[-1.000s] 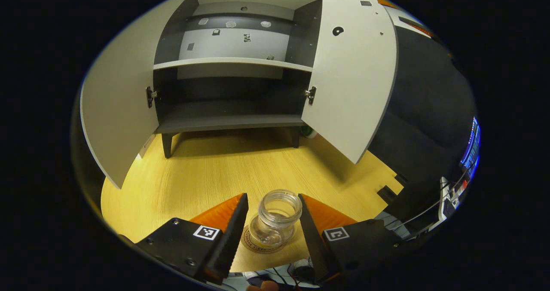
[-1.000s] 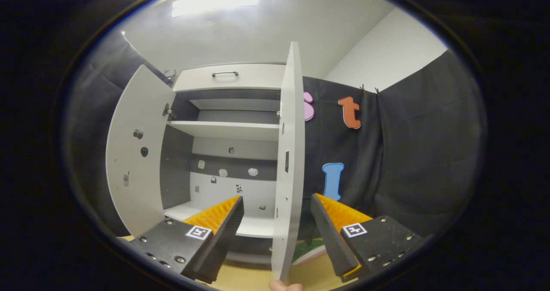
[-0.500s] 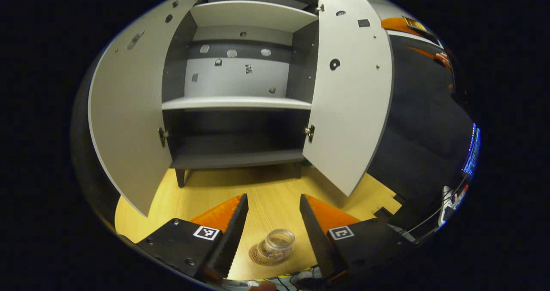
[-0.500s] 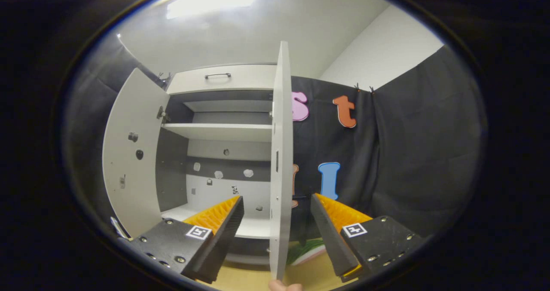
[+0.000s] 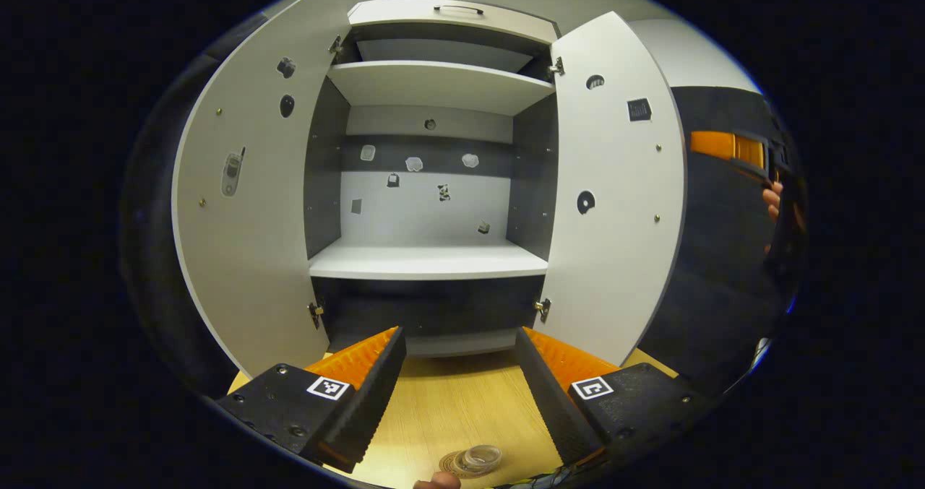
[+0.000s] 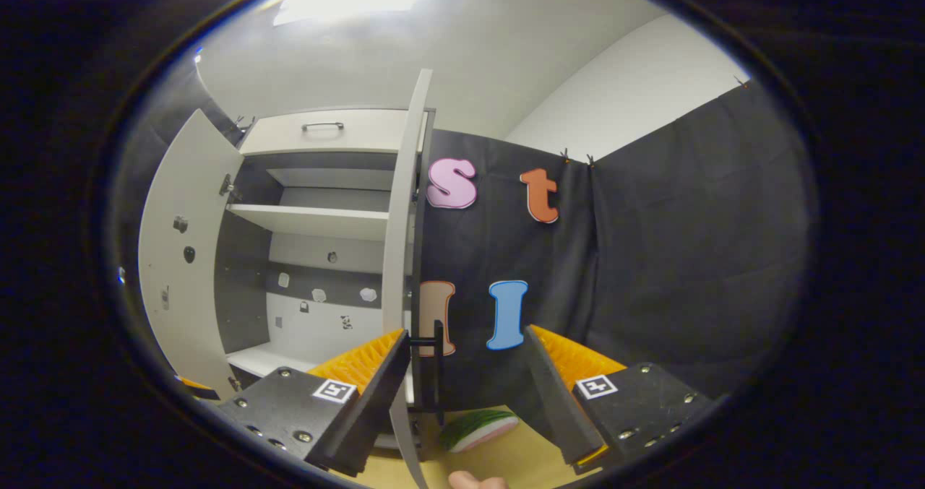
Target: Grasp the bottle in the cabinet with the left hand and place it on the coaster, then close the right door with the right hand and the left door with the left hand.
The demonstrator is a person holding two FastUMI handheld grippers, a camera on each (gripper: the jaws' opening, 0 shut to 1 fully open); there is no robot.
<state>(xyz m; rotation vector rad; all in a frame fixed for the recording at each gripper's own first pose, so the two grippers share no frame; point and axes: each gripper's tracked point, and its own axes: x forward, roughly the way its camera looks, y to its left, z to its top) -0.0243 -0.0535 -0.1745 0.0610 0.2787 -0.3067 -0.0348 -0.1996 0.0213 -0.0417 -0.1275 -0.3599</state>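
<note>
Since a second ago the left gripper (image 5: 459,395) has drawn back and risen from the bottle (image 5: 482,459), which then stood between its fingers and now sits small at the bottom edge of the left gripper view, upright on the round coaster (image 5: 455,464) on the wooden table (image 5: 448,409). That gripper is released, its jaws spread wide and holding nothing, pointing at the cabinet (image 5: 433,185) ahead. Both cabinet doors stand open: the left door (image 5: 246,207) swung out wide, the right door (image 5: 614,185) angled outward, with bare shelves between them. At the far right of that view the other gripper and a hand show dimly against the dark cloth. In the right gripper view the camera has shifted rightward, so the right door (image 6: 401,258) is now seen edge-on, its dark handle (image 6: 433,366) just beyond the left finger. The right gripper (image 6: 466,395) is also spread open and grips nothing; whether a finger touches the door I cannot tell. A green-and-white watermelon-like object (image 6: 478,430) lies on the table behind the door.
</note>
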